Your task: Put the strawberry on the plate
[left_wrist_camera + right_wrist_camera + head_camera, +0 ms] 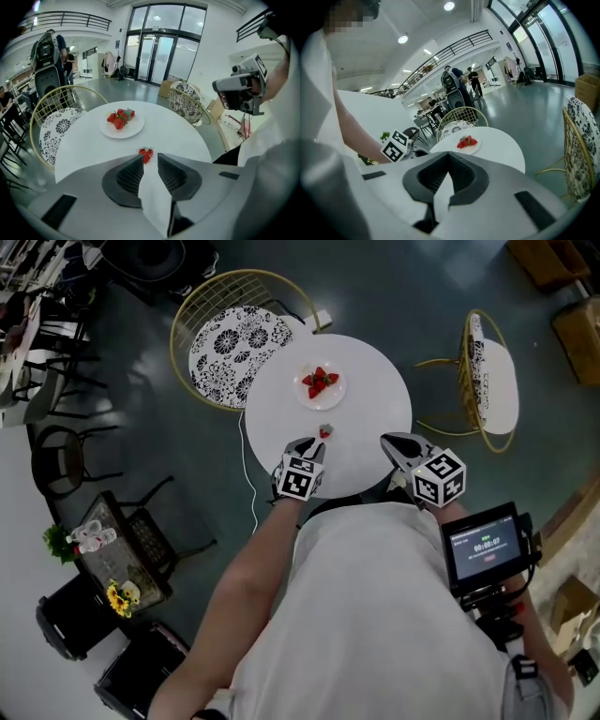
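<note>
While hovering above the white table (375, 399), found left gripper (150, 158) released, jaws apart, lone strawberry (146, 153) lying on the table right at the tips (pads not pressing it). Found right gripper (449, 157) clenched on nothing, off to the side. Noted plate (123, 133) farther on, near, already bearing other berries (120, 117). Judged risks: squeezing too hard and bruising the fruit; closing off-centre and rolling it away. Read no brand or label: marker cubes (298, 479) patterned only, small screen (487, 547) showing digits too small to read.
</note>
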Tool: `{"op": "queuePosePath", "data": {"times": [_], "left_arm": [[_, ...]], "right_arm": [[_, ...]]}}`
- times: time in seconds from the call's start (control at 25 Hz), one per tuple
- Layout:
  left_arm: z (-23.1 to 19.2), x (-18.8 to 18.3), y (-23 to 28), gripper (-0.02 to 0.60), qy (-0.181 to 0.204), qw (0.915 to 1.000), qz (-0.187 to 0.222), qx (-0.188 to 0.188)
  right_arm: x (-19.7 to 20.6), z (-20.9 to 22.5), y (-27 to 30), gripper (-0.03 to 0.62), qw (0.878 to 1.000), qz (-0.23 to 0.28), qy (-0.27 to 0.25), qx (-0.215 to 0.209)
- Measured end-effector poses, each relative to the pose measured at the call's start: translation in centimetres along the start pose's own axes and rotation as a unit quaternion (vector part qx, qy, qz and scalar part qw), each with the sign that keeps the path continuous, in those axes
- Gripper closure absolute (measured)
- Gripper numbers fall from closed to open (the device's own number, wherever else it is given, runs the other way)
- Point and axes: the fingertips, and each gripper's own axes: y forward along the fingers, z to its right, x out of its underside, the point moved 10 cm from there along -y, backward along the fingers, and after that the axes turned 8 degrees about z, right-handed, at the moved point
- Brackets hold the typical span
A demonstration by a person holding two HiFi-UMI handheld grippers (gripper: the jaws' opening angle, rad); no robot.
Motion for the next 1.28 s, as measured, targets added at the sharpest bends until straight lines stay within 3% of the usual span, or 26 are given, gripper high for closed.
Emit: {"op": "queuePosePath", "data": {"times": [0.32, 0.76, 0.96, 1.28], "left_arm": [[-0.9, -1.4, 3.9, 0.443, 0.018, 0.9981, -0.050, 0.030], [-0.7, -1.3, 5.6, 0.445, 0.045, 0.9930, -0.101, 0.039], [-0.9, -0.6, 5.5, 0.450, 0.041, 0.9935, -0.098, 0.041], [-0.9, -0.5, 3.7, 0.456, 0.024, 0.9975, -0.059, 0.030]], "right_arm": [[1.0, -0.6, -1.8, 0.589, 0.998, 0.009, 0.027, 0.058], [0.5, -0.1, -2.3, 0.589, 0.996, 0.013, 0.033, 0.081], [0.6, -0.2, -2.2, 0.589, 0.997, 0.012, 0.030, 0.077], [0.6, -0.1, -1.9, 0.589, 0.998, 0.013, 0.023, 0.062]]}}
